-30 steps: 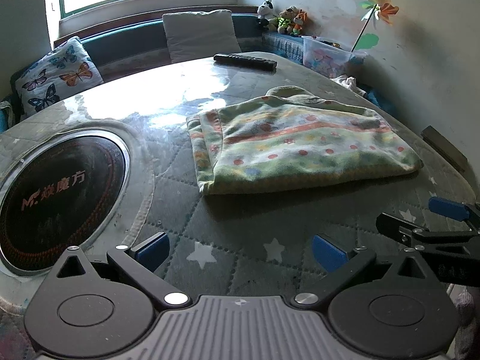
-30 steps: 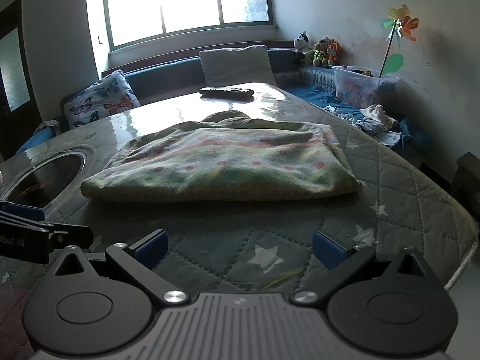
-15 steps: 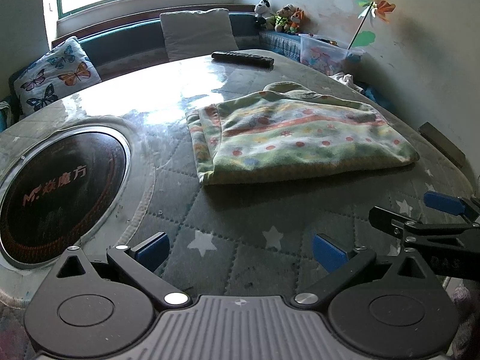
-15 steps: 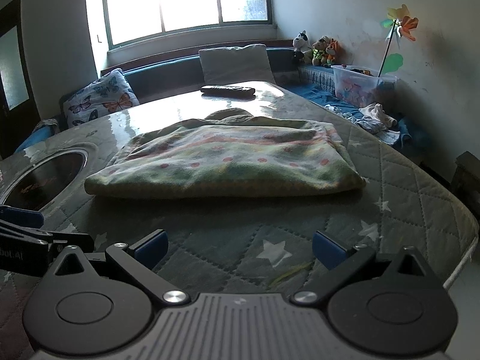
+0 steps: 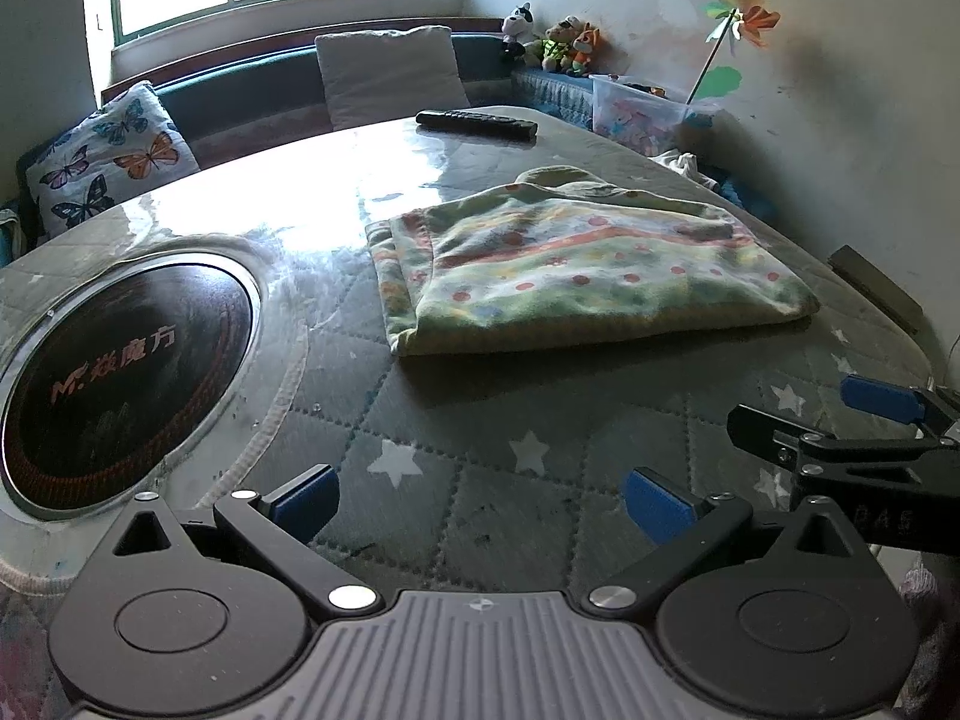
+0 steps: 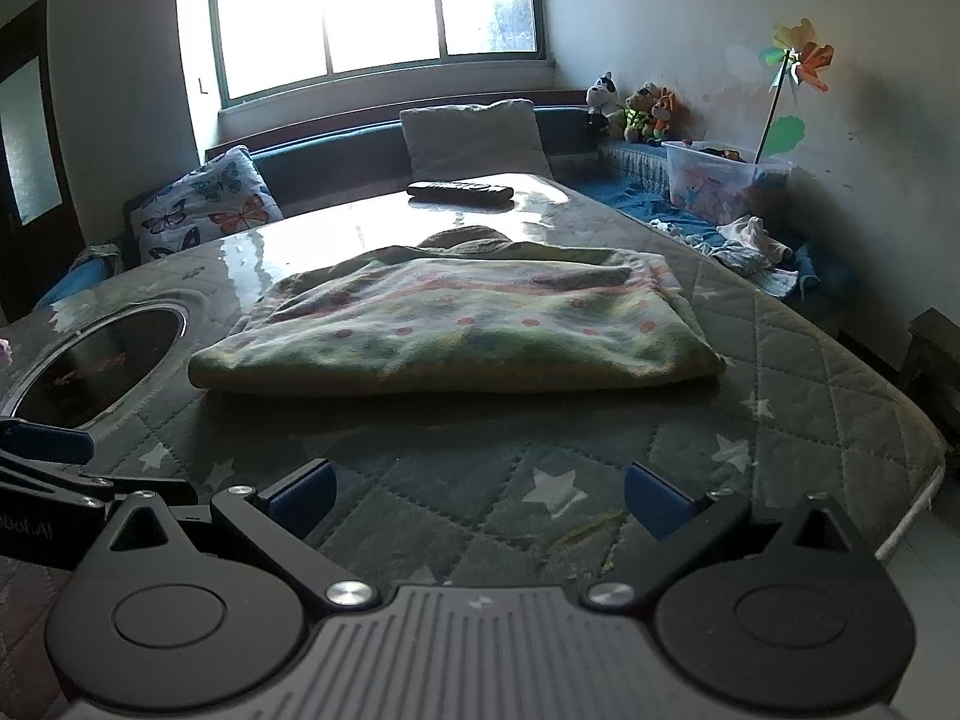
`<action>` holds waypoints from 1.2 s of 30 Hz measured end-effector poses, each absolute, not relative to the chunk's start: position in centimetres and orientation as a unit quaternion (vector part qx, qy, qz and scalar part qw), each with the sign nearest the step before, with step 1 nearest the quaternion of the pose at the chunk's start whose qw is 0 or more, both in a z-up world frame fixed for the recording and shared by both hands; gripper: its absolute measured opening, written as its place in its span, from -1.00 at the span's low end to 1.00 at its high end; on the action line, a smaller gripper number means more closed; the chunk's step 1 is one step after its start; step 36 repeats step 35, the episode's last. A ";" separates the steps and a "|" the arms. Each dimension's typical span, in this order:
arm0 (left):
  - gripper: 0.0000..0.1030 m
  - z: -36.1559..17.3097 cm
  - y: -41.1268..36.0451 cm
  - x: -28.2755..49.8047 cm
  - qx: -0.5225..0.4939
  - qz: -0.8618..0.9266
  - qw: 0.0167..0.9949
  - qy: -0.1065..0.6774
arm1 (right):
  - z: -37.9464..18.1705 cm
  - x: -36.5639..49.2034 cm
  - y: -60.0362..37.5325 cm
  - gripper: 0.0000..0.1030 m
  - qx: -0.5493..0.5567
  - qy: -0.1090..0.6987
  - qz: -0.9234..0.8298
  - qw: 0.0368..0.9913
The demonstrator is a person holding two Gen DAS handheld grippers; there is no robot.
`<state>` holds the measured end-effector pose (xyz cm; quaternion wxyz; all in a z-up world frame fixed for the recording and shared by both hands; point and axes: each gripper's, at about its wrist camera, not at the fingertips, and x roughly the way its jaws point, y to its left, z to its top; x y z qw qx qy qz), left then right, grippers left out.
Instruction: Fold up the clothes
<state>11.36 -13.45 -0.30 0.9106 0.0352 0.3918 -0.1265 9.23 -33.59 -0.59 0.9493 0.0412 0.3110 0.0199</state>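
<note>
Both grippers have drifted slightly back toward the near edge over the last second; the garment sits a little farther up in both views, otherwise little change. Left gripper fingers apart, blue pads empty, hovering over the quilted star-print surface. Right gripper fingers likewise apart, nothing between the pads, over the same surface near its right edge. In the left wrist view the right gripper shows at the right edge, fingers spread; in the right wrist view the left gripper pokes in at lower left.

Folded garment, green fleece with red dots and a pinkish stripe, lies flat on the surface ahead of both grippers, well apart from the fingers, untouched. Folded edge faces the grippers; a bit of collar or hood sticks out at the far side. Same fold and same spot on the surface as before.

Round dark induction hob with lettering is set into the surface left of the garment. Remote control lies at the far end of the surface. Beyond: grey cushion, butterfly pillow, plush toys, clear plastic bin, paper pinwheel, window.
</note>
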 end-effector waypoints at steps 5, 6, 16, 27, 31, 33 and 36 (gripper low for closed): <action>1.00 -0.2 -13.4 10.6 0.036 -0.128 0.913 0.387 | -0.5 8.5 -33.4 1.00 0.041 0.307 0.022 0.951; 1.00 -0.2 -13.4 10.4 0.036 -0.128 0.913 0.386 | -0.4 8.4 -33.3 1.00 0.040 0.306 0.022 0.951; 1.00 0.1 -13.1 8.8 0.033 -0.130 0.918 0.374 | 0.1 7.0 -32.8 1.00 0.035 0.296 0.028 0.954; 1.00 -0.2 -12.6 7.8 0.028 -0.124 0.920 0.370 | 0.1 6.0 -32.2 1.00 0.028 0.290 0.029 0.956; 1.00 -0.4 -12.4 7.4 0.026 -0.123 0.920 0.370 | 0.0 5.6 -32.1 1.00 0.027 0.290 0.029 0.956; 1.00 -0.4 -12.4 7.2 0.026 -0.125 0.920 0.370 | 0.0 5.5 -32.0 1.00 0.027 0.290 0.029 0.956; 1.00 -0.4 -12.3 7.1 0.025 -0.124 0.921 0.369 | 0.0 5.4 -32.0 1.00 0.026 0.289 0.029 0.957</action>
